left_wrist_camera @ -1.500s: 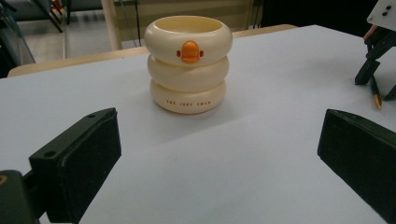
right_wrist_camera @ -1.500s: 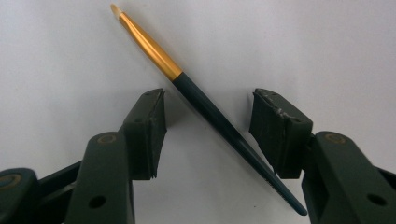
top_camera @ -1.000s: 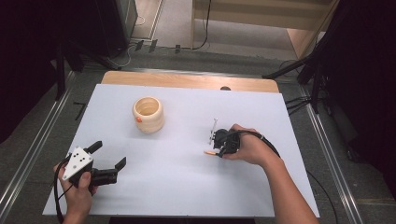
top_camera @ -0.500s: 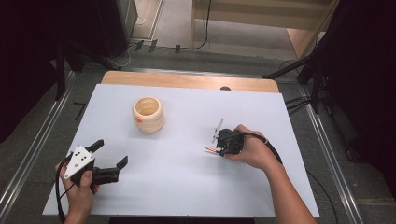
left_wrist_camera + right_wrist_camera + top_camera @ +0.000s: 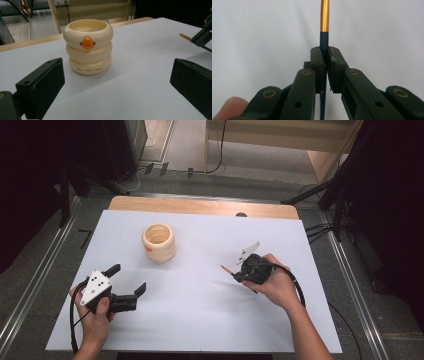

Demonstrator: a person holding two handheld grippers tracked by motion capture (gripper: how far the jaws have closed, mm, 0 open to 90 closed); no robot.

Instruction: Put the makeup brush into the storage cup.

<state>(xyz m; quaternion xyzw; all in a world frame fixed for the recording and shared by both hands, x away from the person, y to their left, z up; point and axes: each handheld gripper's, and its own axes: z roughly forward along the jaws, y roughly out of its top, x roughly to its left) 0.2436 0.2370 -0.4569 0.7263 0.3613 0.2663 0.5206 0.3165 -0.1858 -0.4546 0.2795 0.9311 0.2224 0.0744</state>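
Note:
A cream ringed cup (image 5: pixel 159 241) with an orange beak on its front stands left of the white table's middle. In the left gripper view the cup (image 5: pixel 87 46) is straight ahead of my left gripper (image 5: pixel 117 67), beyond its wide open jaws. Held low at the front left, the left gripper (image 5: pixel 129 281) has nothing in it. My right gripper (image 5: pixel 239 273), right of centre, is shut on a thin dark blue pen (image 5: pixel 324 40) with a gold end (image 5: pixel 226 268) pointing left. The right gripper (image 5: pixel 202 37) also appears at the right edge of the left gripper view.
The white table top (image 5: pixel 200 320) ends in a wooden strip (image 5: pixel 200 206) at the far side. Metal rails (image 5: pixel 350 285) run along both sides, with cables on the floor beyond. A cable trails from each gripper.
The right hand has shifted a little to the right and risen slightly with the pen. The left hand has edged right and up. Both grips are unchanged.

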